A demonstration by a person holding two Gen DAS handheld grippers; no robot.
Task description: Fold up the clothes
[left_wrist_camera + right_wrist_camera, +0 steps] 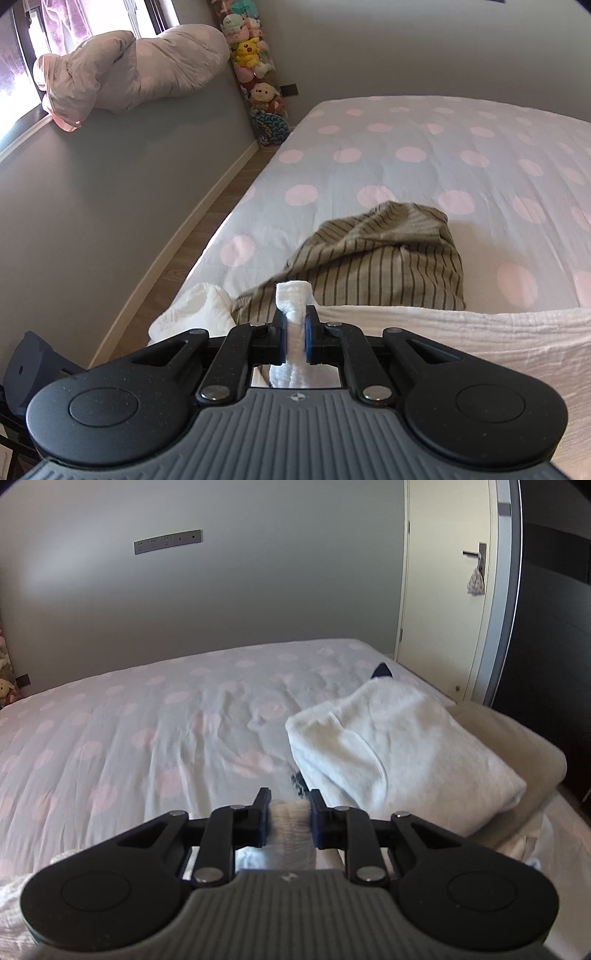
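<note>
Left tool [294, 325] narrow, pinching bunched edge of white crinkled cloth [480, 332]; cloth stretches rightward over near edge of bed [406, 147]. Striped garment [380, 258] crumpled on polka-dot sheet just beyond. Right tool [288, 814] clamped on other bunch of same cloth. Folded white garment [399, 753] lies right of it.

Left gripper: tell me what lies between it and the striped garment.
Left view: only the pinched white cloth between the left gripper and the striped garment.
</note>
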